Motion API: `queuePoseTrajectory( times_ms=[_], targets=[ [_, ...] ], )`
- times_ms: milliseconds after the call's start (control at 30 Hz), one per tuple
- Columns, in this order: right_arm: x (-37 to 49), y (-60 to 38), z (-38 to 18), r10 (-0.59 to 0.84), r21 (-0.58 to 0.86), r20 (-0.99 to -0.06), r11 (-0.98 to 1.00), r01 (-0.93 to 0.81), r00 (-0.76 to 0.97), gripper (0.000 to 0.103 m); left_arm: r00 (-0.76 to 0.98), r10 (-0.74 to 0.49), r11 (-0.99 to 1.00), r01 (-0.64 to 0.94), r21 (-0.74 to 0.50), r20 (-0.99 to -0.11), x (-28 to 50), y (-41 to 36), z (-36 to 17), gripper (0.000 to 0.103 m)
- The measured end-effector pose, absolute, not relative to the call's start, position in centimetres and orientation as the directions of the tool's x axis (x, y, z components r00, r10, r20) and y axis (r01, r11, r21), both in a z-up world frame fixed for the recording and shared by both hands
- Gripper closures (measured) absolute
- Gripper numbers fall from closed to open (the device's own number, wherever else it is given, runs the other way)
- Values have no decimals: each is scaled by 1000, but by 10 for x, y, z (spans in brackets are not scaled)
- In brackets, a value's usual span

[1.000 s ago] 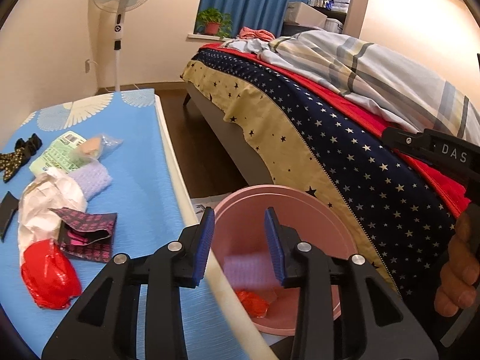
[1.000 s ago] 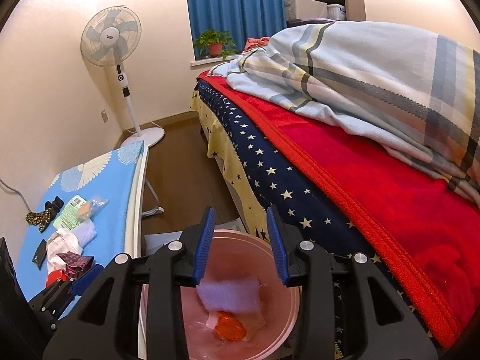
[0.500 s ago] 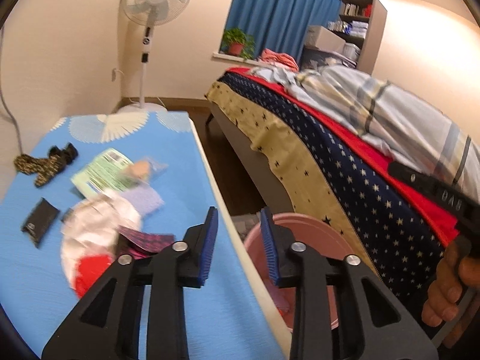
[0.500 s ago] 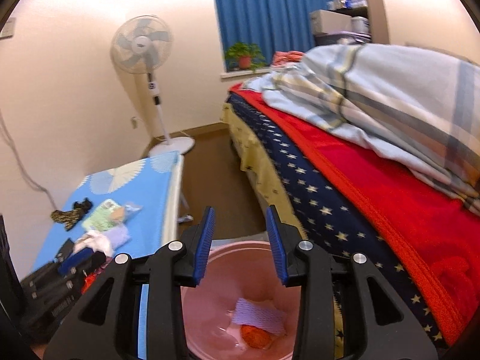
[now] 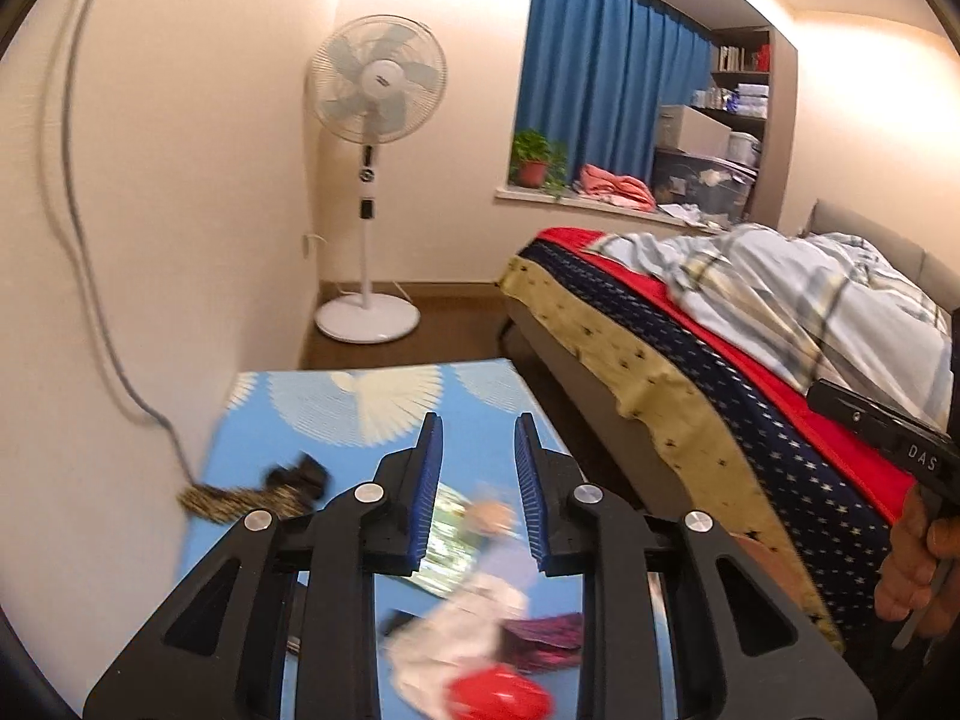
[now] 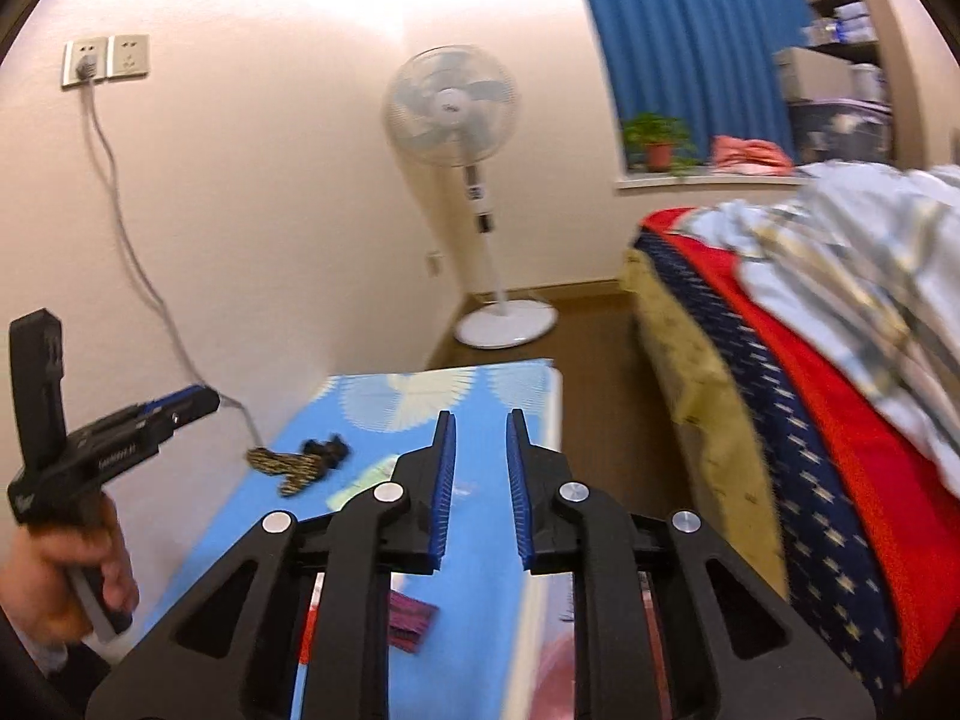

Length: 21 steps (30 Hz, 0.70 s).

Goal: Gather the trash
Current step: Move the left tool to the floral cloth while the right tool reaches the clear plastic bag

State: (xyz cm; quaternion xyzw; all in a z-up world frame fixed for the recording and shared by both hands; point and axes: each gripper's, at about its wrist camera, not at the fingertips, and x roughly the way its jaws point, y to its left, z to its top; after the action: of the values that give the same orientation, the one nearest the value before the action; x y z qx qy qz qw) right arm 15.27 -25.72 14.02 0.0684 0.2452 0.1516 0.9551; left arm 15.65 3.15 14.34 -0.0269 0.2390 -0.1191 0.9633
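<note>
My left gripper point(image 5: 477, 480) is open and empty, raised above the blue table point(image 5: 360, 414). Below it lie a red crumpled bag point(image 5: 501, 699), white paper point(image 5: 474, 612), a dark pink patterned wrapper point(image 5: 549, 630) and a green packet point(image 5: 447, 546). My right gripper point(image 6: 480, 471) is open and empty, held over the table's right edge. The wrapper point(image 6: 411, 615) shows between its arms, and a bit of the pink bin point(image 6: 555, 669) sits low by the table edge. The left gripper point(image 6: 174, 405) shows at the left of the right wrist view.
A leopard-print and black hair tie point(image 5: 258, 492) lies at the table's left edge by the wall. A standing fan point(image 5: 375, 180) is in the corner. The bed point(image 5: 750, 372) with star-print and red covers runs along the right. A cable point(image 6: 138, 264) hangs from the wall socket.
Both grippers have risen and tilted up, away from the pink bin toward the table and far wall. The bin has dropped nearly out of both views. Both stay open and empty.
</note>
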Motion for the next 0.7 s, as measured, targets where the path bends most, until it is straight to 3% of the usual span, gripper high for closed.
queuePoseTrajectory(
  times_ms=[200,333,433,700],
  targets=[
    [207,-223,113,387,221,-491,922,-318,781,87,863,-207,978,176,-110,-461,180,78,111,78],
    [236,-204,66,422,271,-560,906,-324,713,86,827,-200,977,125,-175,-525,205,105,69,78],
    [253,-190,29,425,296,-623,905,-306,657,85,824,-172,983,113,-142,-541,215,117,52,78],
    [283,-167,-22,422,325,-688,906,-270,591,84,767,-127,985,21,-173,-629,246,152,1,78]
  ],
)
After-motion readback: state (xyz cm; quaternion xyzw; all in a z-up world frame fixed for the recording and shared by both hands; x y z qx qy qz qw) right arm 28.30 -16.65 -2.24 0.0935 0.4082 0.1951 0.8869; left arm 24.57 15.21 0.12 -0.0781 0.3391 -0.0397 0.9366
